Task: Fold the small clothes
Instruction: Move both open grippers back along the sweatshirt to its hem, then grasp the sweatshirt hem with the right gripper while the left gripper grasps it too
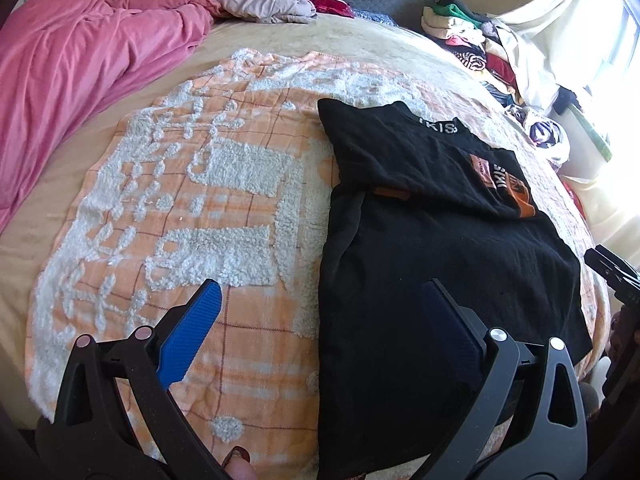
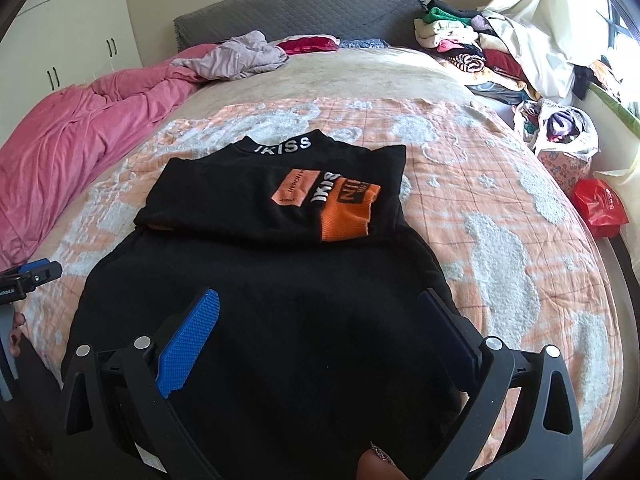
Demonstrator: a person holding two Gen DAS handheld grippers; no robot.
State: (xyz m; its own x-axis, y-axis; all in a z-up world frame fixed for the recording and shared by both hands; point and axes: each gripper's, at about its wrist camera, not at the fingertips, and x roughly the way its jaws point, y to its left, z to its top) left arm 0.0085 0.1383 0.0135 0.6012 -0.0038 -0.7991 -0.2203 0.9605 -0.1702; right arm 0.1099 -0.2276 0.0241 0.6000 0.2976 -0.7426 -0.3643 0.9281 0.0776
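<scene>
A black top (image 1: 432,248) with white collar lettering and orange sleeve cuffs lies flat on the orange and white blanket (image 1: 200,200). Its sleeves are folded across the chest. In the right wrist view the top (image 2: 280,280) fills the middle, with the orange cuff (image 2: 352,212) on it. My left gripper (image 1: 324,292) is open and empty, above the top's left edge near the hem. My right gripper (image 2: 320,304) is open and empty above the lower body of the top. Each gripper shows at the other view's edge: the right one (image 1: 612,272) and the left one (image 2: 32,276).
A pink duvet (image 1: 80,68) lies bunched at the left. A grey garment (image 2: 240,56) and a red one lie by the grey headboard (image 2: 300,8). A pile of clothes (image 2: 472,44) and bags (image 2: 560,132) crowd the far right. A red bag (image 2: 600,208) sits off the right side.
</scene>
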